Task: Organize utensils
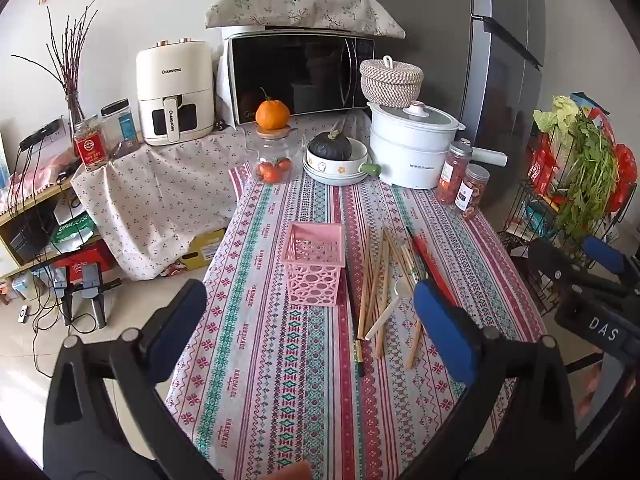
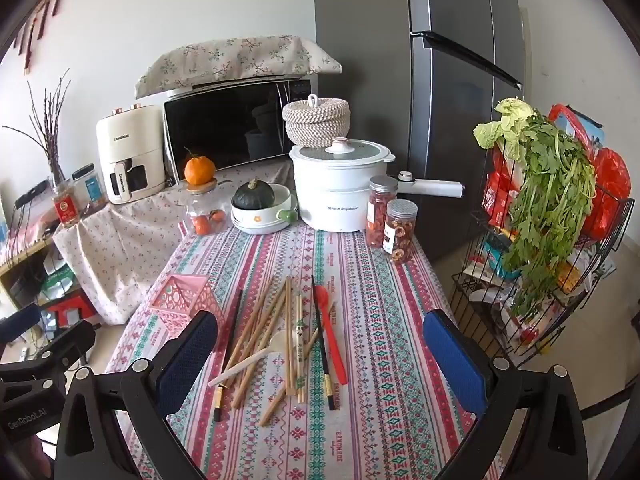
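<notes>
A pink openwork basket [image 1: 316, 264] stands upright on the patterned tablecloth; it also shows in the right wrist view [image 2: 182, 300]. Right of it lies a loose pile of wooden chopsticks [image 1: 376, 280] [image 2: 276, 336], black chopsticks [image 2: 322, 344], a white spoon [image 1: 390, 308] [image 2: 256, 356] and a red spoon [image 1: 430, 264] [image 2: 332, 332]. My left gripper [image 1: 310, 326] is open and empty, just in front of the basket and pile. My right gripper [image 2: 320, 358] is open and empty, hovering over the pile; it also shows at the right edge of the left wrist view [image 1: 596, 280].
At the table's back stand a white electric pot [image 2: 338, 188], two snack jars [image 2: 394, 224], a bowl with a dark squash [image 2: 260, 204] and a glass jar under an orange [image 2: 202, 208]. A wire rack of greens [image 2: 548, 240] stands right of the table. A microwave [image 2: 236, 128] is behind.
</notes>
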